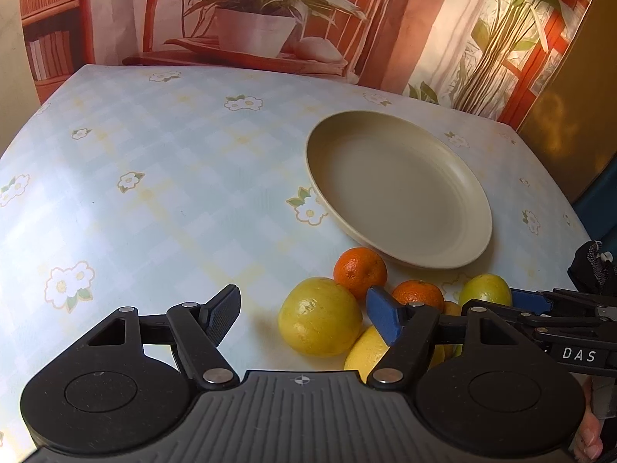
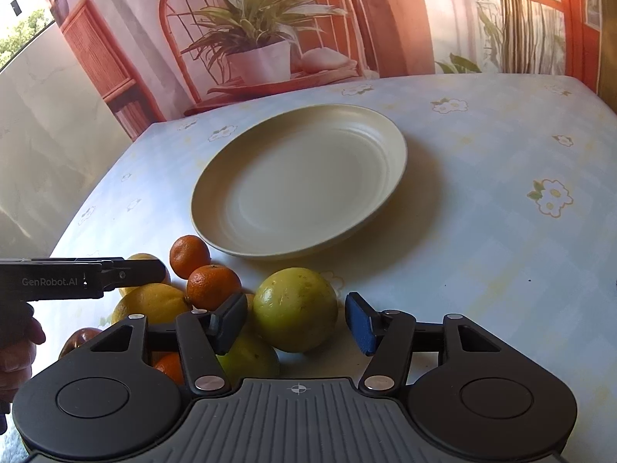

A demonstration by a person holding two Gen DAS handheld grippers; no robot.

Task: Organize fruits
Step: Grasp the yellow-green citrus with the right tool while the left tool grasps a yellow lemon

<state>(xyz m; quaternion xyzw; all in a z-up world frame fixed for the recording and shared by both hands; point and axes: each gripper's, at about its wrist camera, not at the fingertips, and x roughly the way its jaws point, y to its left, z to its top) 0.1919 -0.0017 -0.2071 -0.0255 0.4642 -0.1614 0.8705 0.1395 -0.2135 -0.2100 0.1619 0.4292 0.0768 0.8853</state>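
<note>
Cream plate (image 2: 297,181) bare on the floral-clothed table (image 2: 482,254), nothing on it. Fruit clustered just beside the plate's near rim: 2 small oranges (image 2: 189,256) touching each other, a large yellow-green citrus (image 2: 295,310), a yellow lemon-like fruit (image 2: 152,303) and more green and orange fruit partly hidden beneath the tools; a dark reddish fruit (image 2: 81,339) at the heap's left edge, kind unclear.

Right hand-held gripper (image 2: 297,322) angled down over the heap, jaws spread either side of the yellow-green citrus, a gap visible on the blue-pad side; contact on the black-pad side not clear, so not pinching.

Left hand-held gripper (image 1: 302,316) also tilted downward, jaws spread wide, a round yellow citrus (image 1: 320,316) lying between them toward the blue finger, black finger well apart from it over bare cloth. No pad seen pressing on fruit.

Each tool visible from the other's camera, side by side over the pile. Printed backdrop of potted plant (image 1: 256,19) and red chair behind the table's far edge.
</note>
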